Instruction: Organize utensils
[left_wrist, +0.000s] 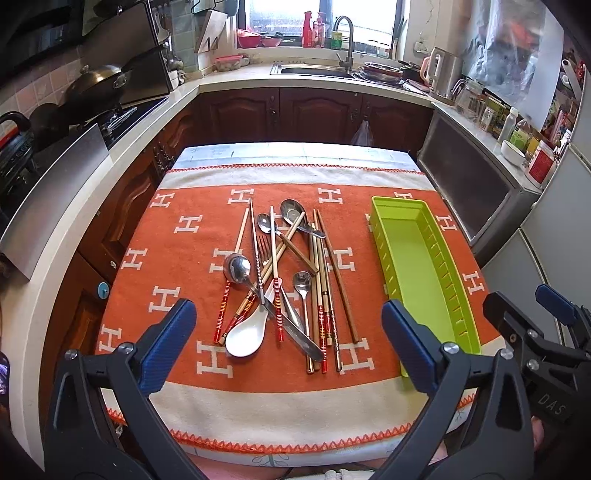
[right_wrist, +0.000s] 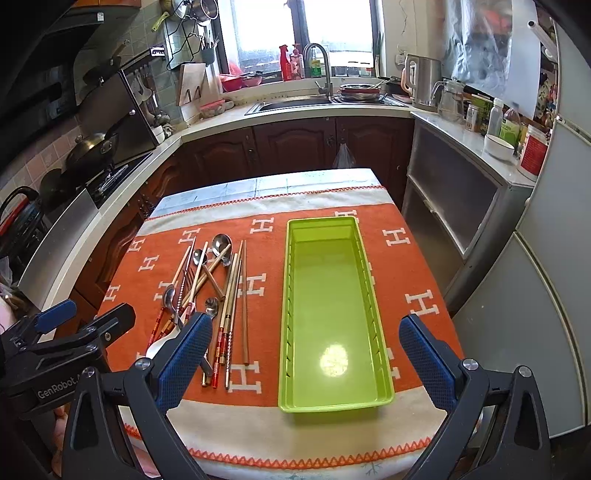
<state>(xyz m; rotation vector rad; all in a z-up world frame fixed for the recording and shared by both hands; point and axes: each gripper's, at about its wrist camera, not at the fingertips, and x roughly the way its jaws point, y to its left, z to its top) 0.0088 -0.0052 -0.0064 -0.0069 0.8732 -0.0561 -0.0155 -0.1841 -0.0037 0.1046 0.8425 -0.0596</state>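
Orange cloth (left_wrist: 184, 266) spread over the surface, filling mid-frame. Green tray (left_wrist: 417, 266) lengthwise at right of centre in the left wrist view, dead centre in the right wrist view (right_wrist: 332, 314), nothing inside. Utensil pile (left_wrist: 280, 280) of chopsticks, steel spoons, a fork and a white spoon (left_wrist: 245, 334) at centre, left of the tray. Left gripper (left_wrist: 288, 347) and right gripper (right_wrist: 306, 362) low in frame, fingers spread wide, grasping nothing.

- Left gripper (left_wrist: 288, 347): black triangular frames, silver screws, blue textured pads (left_wrist: 168, 343).
- Right gripper (right_wrist: 304, 363): the same build; "DAS" lettering at 4 o'clock of the left view.
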